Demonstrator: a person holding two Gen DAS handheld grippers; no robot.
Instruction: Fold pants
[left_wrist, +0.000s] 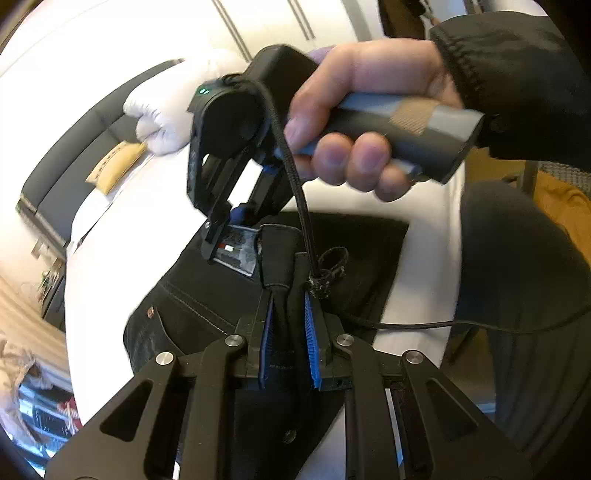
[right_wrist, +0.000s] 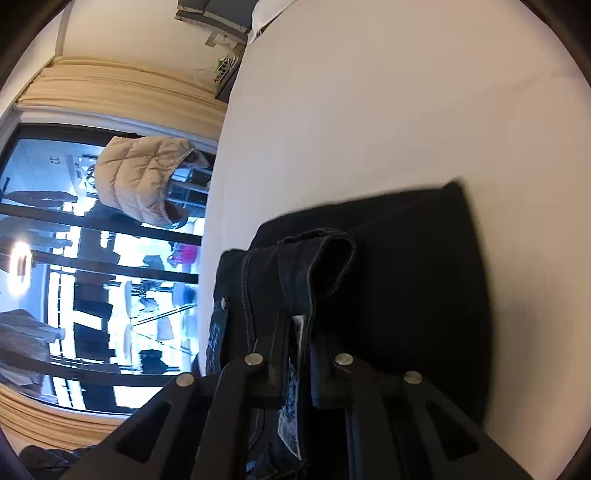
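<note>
Black pants (left_wrist: 207, 306) lie partly folded on a white bed (left_wrist: 122, 251). My left gripper (left_wrist: 290, 299) is shut on the pants' waistband, its blue pads (left_wrist: 310, 332) pressing the dark cloth. My right gripper (left_wrist: 236, 236), held by a hand, is shut on the waistband by the label just beyond it. In the right wrist view the right gripper (right_wrist: 301, 332) pinches the waistband and its label, with the folded pants (right_wrist: 406, 277) spread on the bed (right_wrist: 369, 110) ahead.
A white pillow (left_wrist: 173, 110) and a tan cushion (left_wrist: 118, 166) lie by the dark headboard (left_wrist: 74, 158). A black cable (left_wrist: 424, 325) hangs across the pants. A large window (right_wrist: 92, 277) and a beige puffer jacket (right_wrist: 144, 177) are beside the bed.
</note>
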